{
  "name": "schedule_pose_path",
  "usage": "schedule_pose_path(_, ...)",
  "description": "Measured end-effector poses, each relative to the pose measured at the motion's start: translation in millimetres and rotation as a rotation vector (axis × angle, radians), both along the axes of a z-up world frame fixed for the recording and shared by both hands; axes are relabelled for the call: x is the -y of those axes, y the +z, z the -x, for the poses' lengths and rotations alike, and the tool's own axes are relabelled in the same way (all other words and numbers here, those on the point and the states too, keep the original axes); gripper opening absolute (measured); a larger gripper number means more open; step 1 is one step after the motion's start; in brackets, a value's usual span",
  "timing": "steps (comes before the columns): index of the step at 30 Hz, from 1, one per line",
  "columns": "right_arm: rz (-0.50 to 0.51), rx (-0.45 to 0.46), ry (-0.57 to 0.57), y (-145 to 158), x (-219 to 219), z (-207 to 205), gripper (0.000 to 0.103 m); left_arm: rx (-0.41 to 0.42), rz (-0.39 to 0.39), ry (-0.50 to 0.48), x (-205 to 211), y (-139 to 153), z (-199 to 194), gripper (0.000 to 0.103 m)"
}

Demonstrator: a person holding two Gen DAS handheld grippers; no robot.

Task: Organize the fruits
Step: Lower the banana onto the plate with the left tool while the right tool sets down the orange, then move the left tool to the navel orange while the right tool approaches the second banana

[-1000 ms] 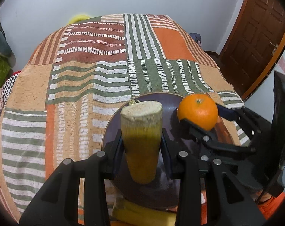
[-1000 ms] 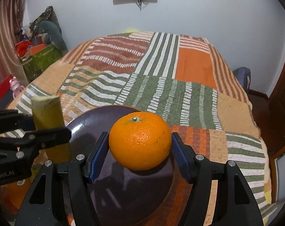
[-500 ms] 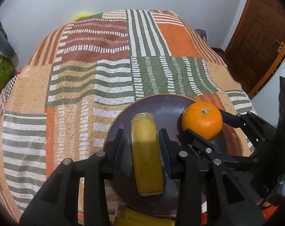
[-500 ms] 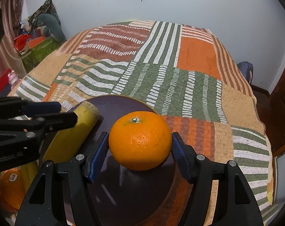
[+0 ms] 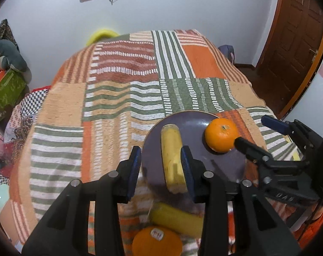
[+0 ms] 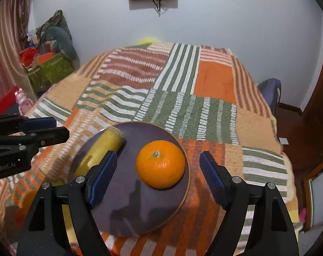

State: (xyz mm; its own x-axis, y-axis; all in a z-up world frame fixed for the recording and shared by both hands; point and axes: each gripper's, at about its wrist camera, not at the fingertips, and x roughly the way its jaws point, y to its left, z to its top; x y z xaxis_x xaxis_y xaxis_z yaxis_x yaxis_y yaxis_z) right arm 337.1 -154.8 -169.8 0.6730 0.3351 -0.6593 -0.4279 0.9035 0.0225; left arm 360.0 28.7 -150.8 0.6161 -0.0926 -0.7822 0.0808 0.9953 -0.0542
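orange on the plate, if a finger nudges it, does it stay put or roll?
Likely rolls: the orange is near-round and sits free on the smooth plate, between the open right gripper fingers. The raised plate rim may stop a gentle roll. Its firm, dimpled peel should grip well, so slipping from the pads seems unlikely.

L gripper (image 5: 161,166) & R gripper (image 6: 158,179): fingers spread wide, gripping nothing.

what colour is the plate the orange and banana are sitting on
The plate is dark purple with a thin tan rim, clearest in the right wrist view.
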Motion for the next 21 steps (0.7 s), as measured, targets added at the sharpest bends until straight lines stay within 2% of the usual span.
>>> schedule_pose_path(2,-0.009,0.015,0.005,8.7,1.8,12.1,0.077,0.019,-0.001,0.010,-6.2,8.2,14.6,0.046)
schedule_pose_path(9,-0.007,0.054,0.028,24.4,-1.9,50.9,0.077,0.047,-0.001,0.022,-24.4,21.8,60.4,0.052)
schedule_pose_path(11,-0.009,0.055,0.037,25.2,-3.9,62.0,0.077,0.050,-0.005,0.024,-28.1,21.2,72.0,0.059)
schedule_pose_path(16,-0.003,0.056,0.051,22.6,-10.7,81.9,0.077,0.031,-0.007,0.023,-37.5,8.3,97.8,0.061)
schedule_pose_path(21,-0.017,0.040,0.064,17.3,-14.9,93.4,0.077,-0.024,0.024,0.020,-44.9,-13.3,114.7,0.061)
